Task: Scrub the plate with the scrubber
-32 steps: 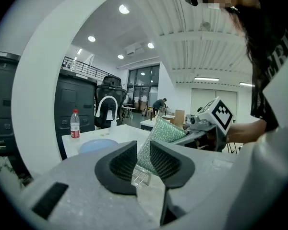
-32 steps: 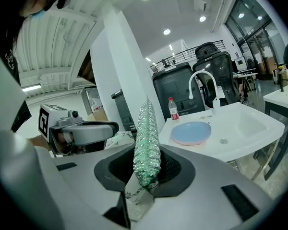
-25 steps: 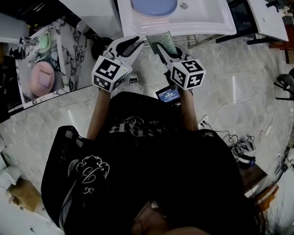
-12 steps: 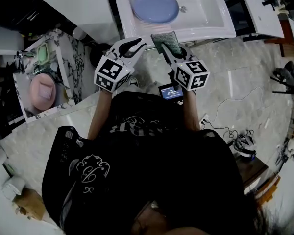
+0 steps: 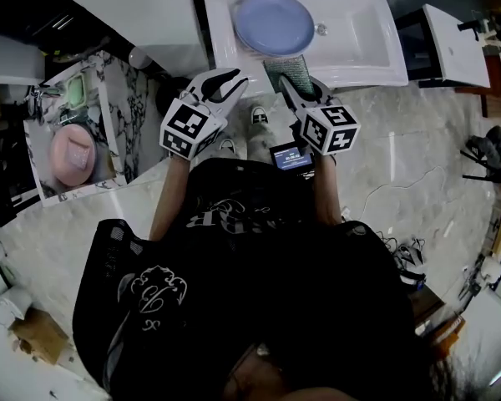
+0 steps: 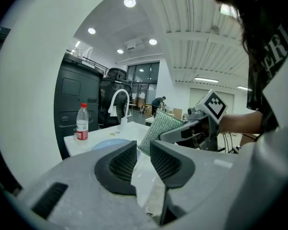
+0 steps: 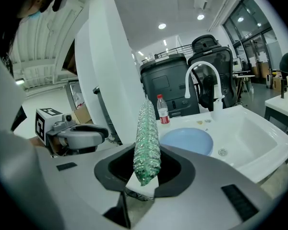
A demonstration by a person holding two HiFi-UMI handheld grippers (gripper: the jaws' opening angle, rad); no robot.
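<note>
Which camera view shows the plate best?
The head view: the round plate shows from above, in the sink. The right gripper view shows it as an oval; the left gripper view, only a sliver behind the left claw.

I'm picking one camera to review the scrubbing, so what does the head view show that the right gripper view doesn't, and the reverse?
Only the head view: the pink round dish on the marbled surface off to the left.
Only the right gripper view: round ceiling lights, and the right gripper seen close, shut on the thin edge of the green mesh scrubber.
Both: the light blue round plate lying in the white sink, that scrubber, and the left gripper, shut and empty.
</note>
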